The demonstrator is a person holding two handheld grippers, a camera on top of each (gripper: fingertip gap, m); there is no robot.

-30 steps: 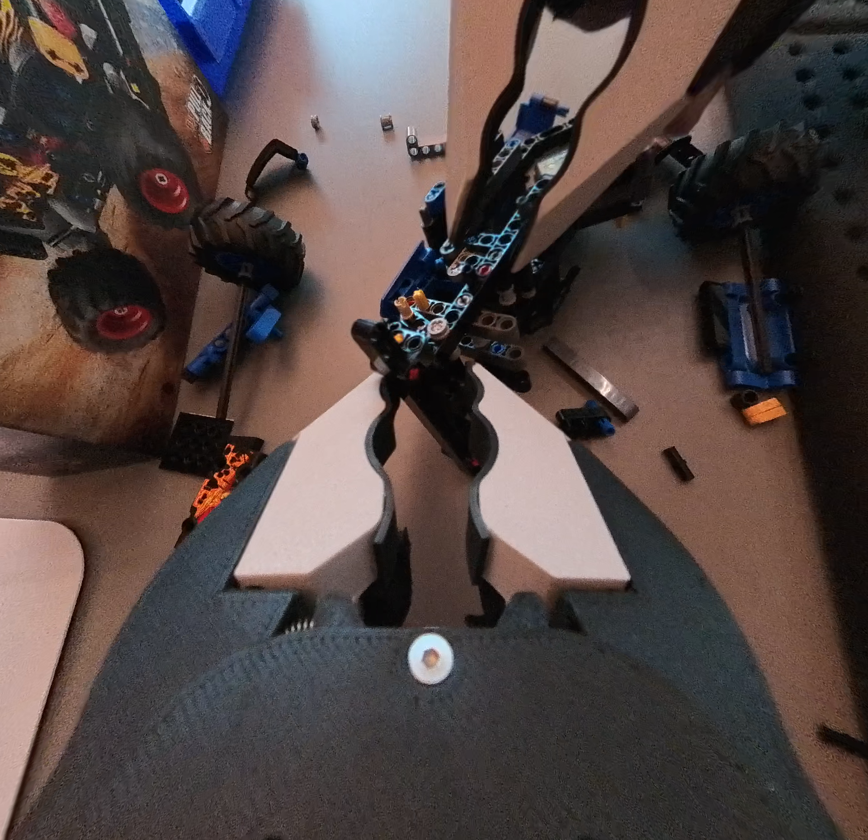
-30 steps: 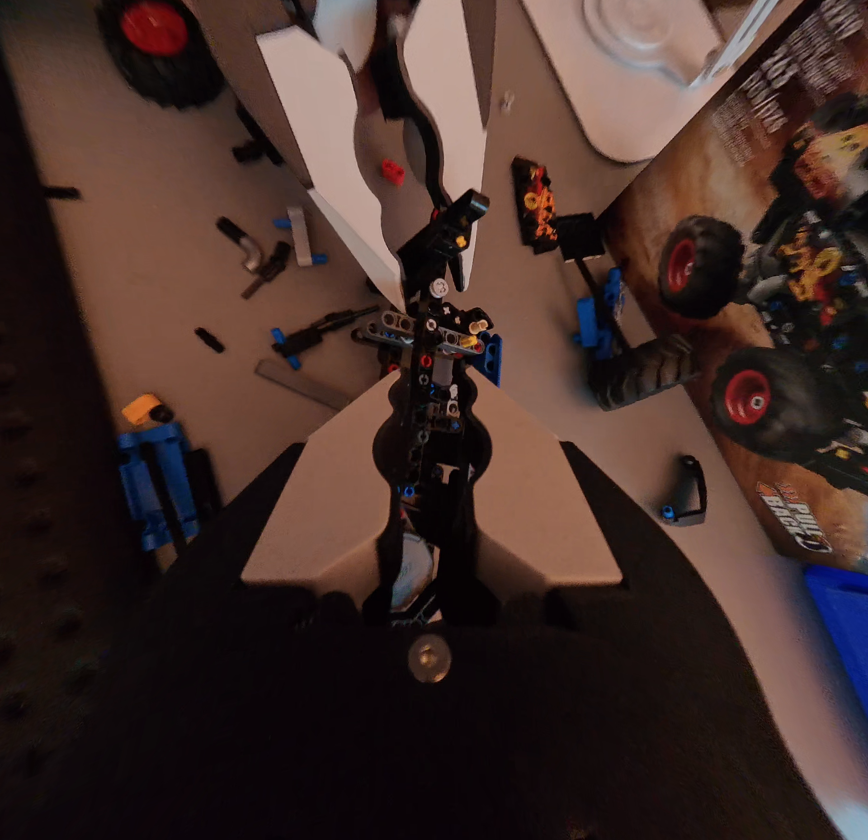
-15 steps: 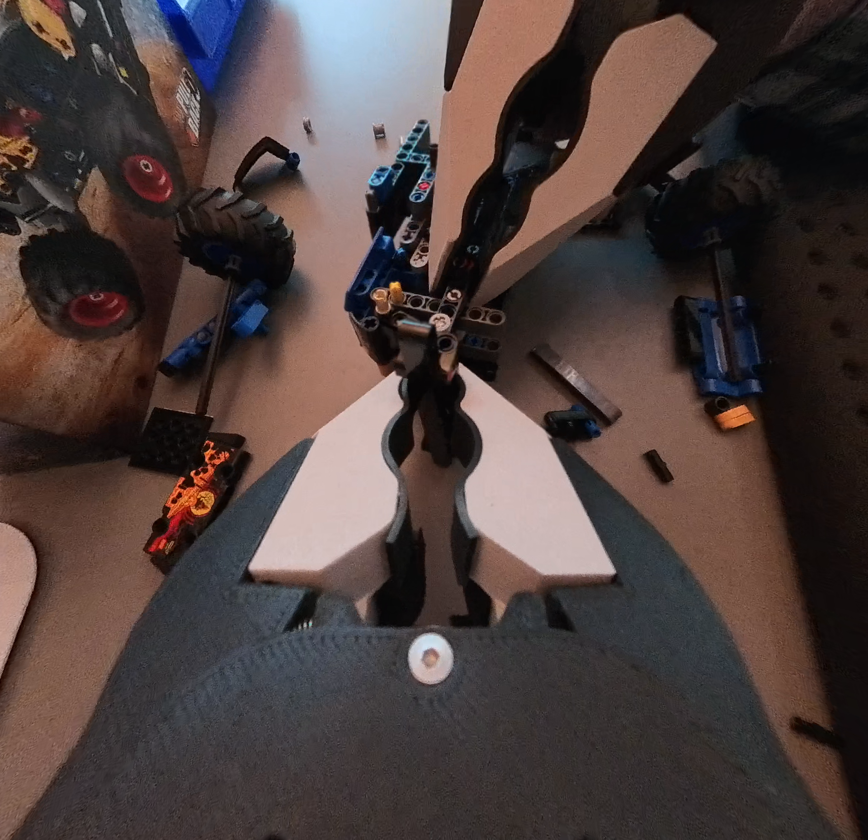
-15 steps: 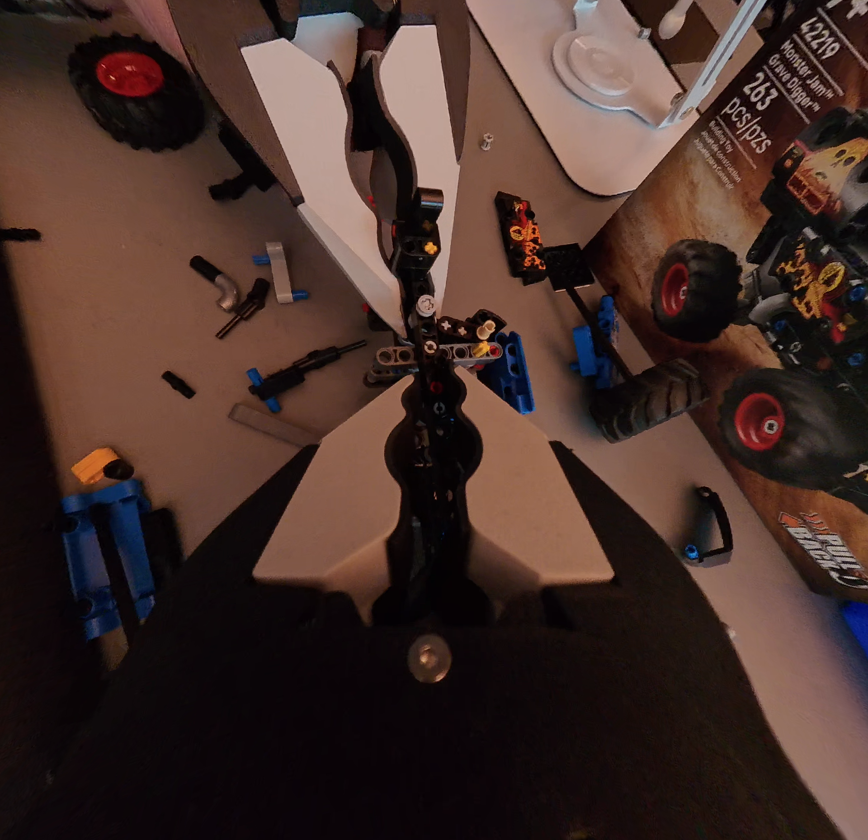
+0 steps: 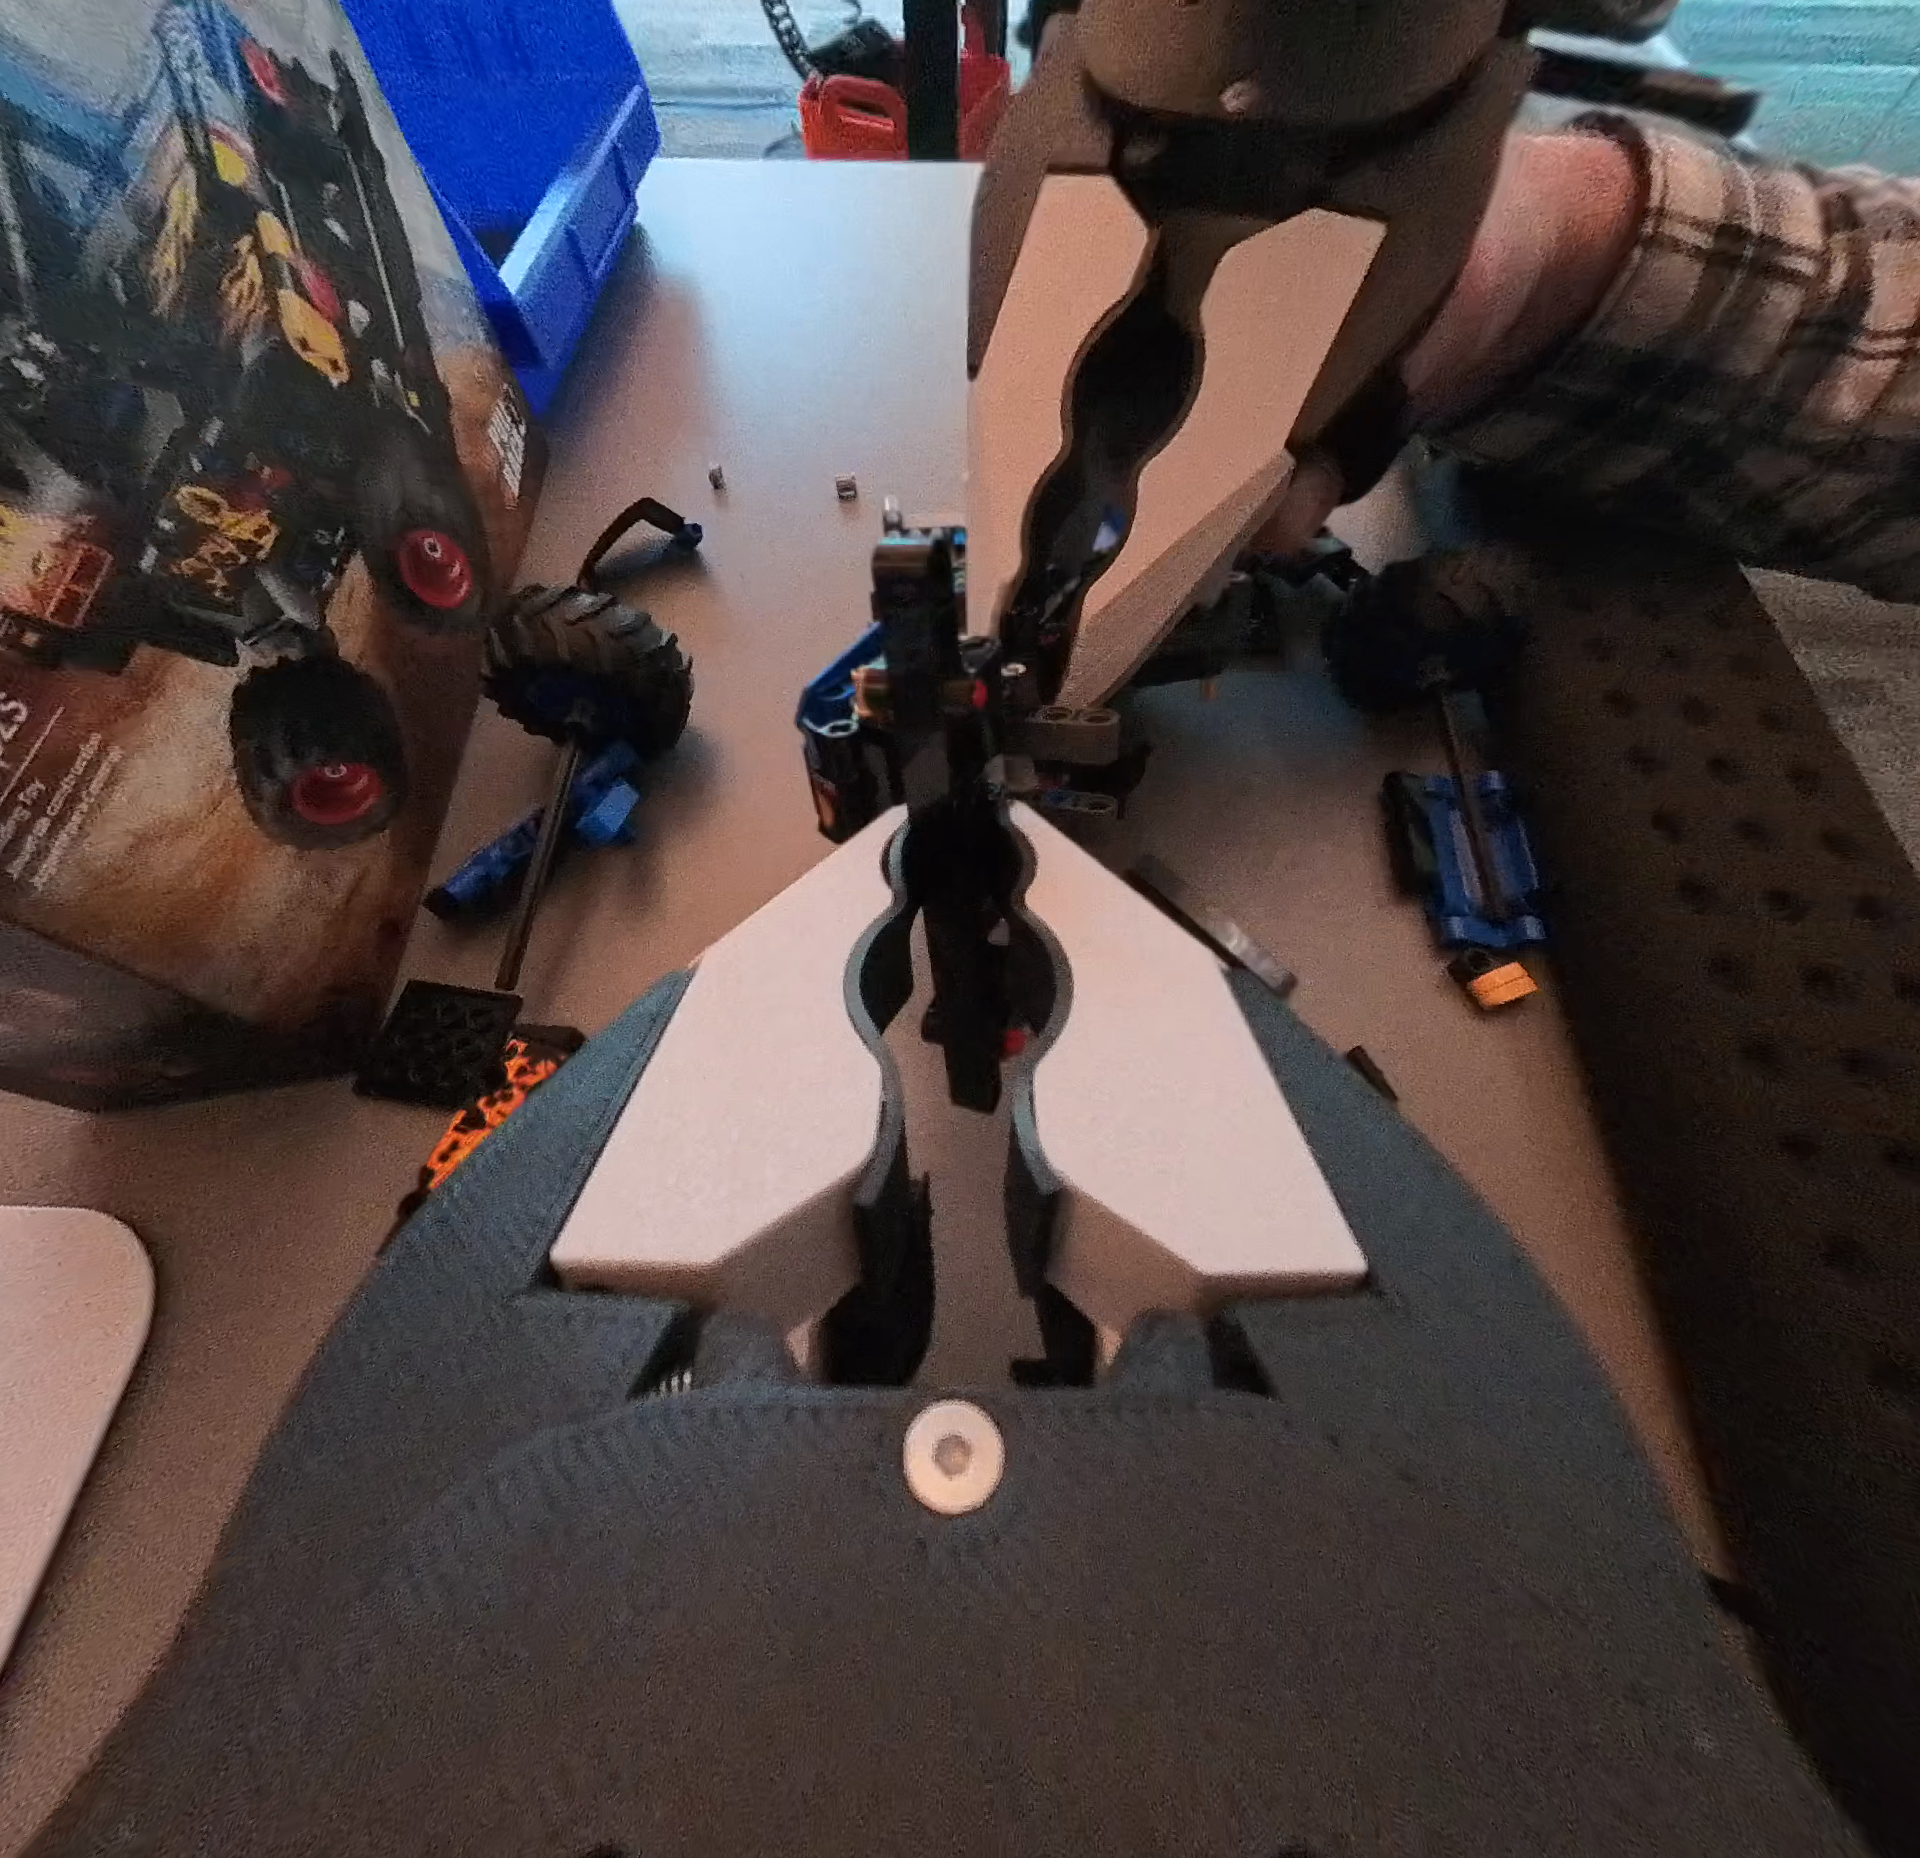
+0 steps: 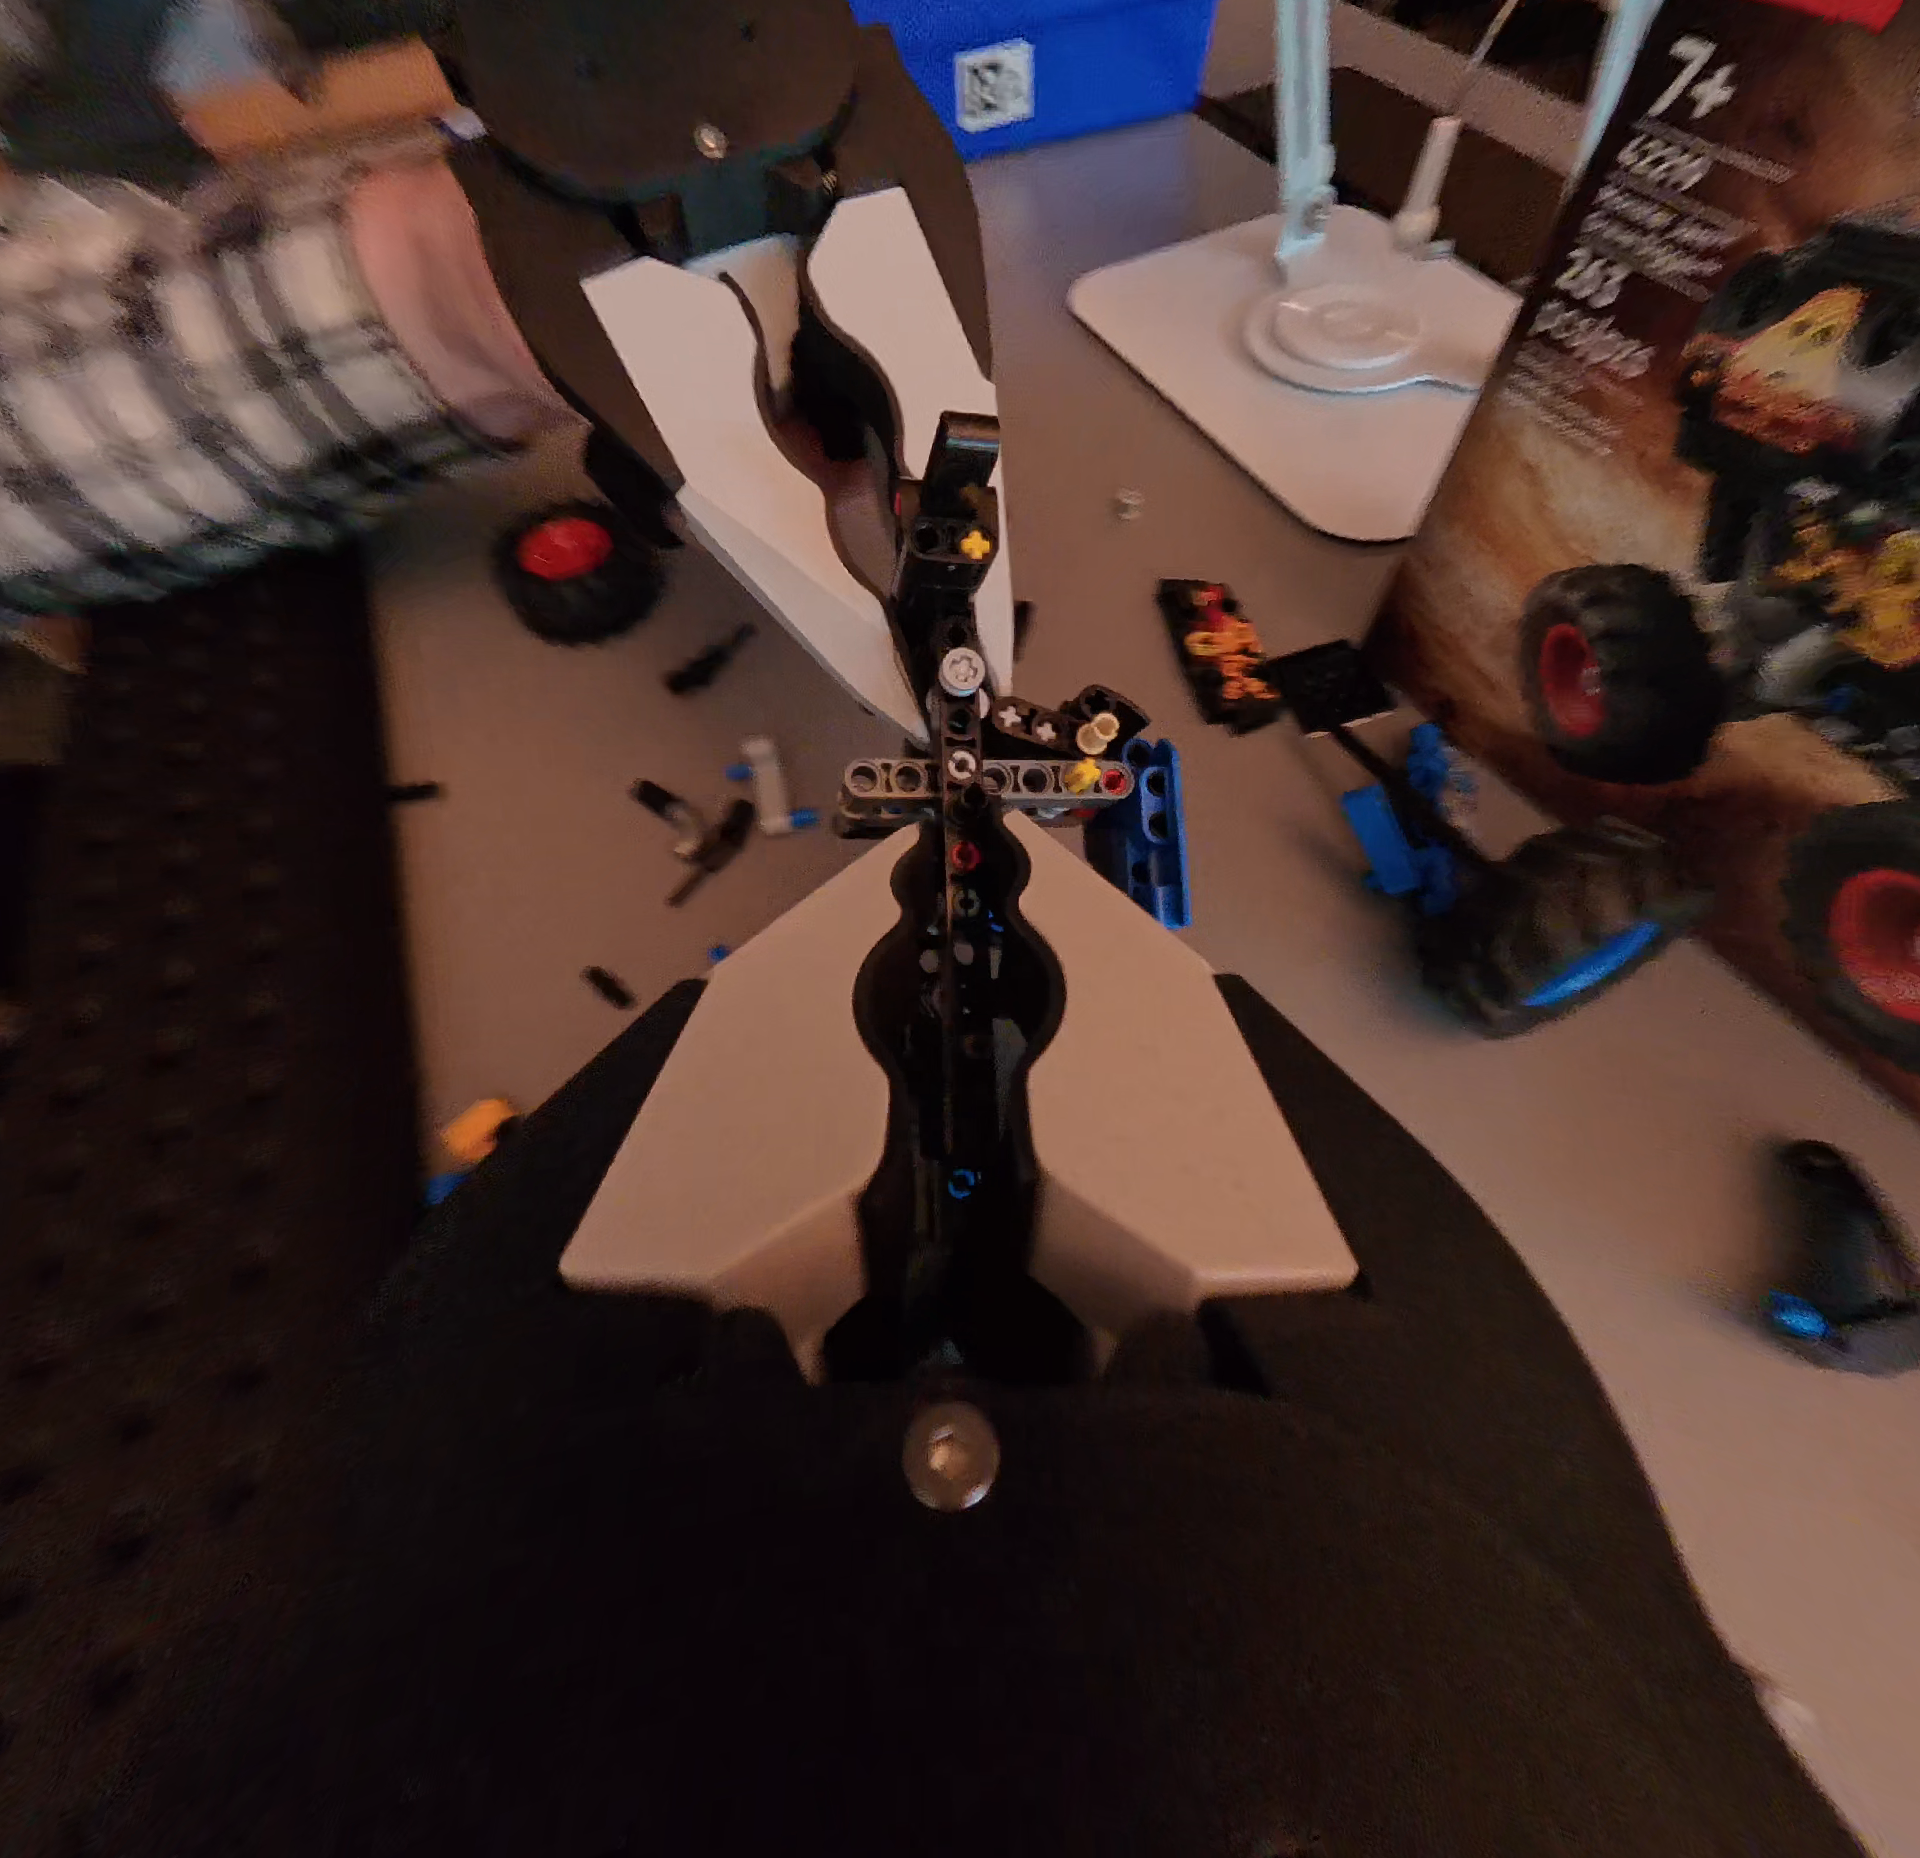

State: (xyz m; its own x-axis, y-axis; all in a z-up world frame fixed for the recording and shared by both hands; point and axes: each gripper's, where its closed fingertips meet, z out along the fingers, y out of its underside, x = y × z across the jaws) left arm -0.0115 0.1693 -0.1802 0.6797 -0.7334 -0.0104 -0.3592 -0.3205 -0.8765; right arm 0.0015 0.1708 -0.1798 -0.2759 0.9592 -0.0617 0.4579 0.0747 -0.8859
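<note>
A black and blue toy-brick chassis (image 5: pixel 925 665) with grey cross beams is held above the table between both grippers. My left gripper (image 5: pixel 956 821) is shut on its black end beam, which runs back between the white fingers. My right gripper (image 6: pixel 961 832) is shut on the opposite end, a long black beam (image 6: pixel 961 769) filling the gap between its fingers. Each gripper faces the other: the right one (image 5: pixel 1049 655) comes down from the top in the left wrist view, and the left one (image 6: pixel 951 665) does so in the right wrist view.
A toy truck box (image 5: pixel 208 458) stands at the left, with a blue bin (image 5: pixel 520 146) behind it. A tyre on an axle (image 5: pixel 587 665), a flame-printed panel (image 5: pixel 478 1112), a blue part (image 5: pixel 1470 863) and small loose pieces lie around. A white lamp base (image 6: pixel 1299 354) and a red-hubbed wheel (image 6: pixel 571 561) lie farther off. A plaid sleeve (image 5: pixel 1714 354) is at the right. Less than 4 cm separates the two grippers' tips. From either gripper's tips it is about 20 cm to the red-hubbed wheel (image 6: pixel 571 561).
My left gripper's fingers have closed in on the chassis end. Both grippers have tilted up, and the chassis has turned from lying slanted to edge-on between them.
</note>
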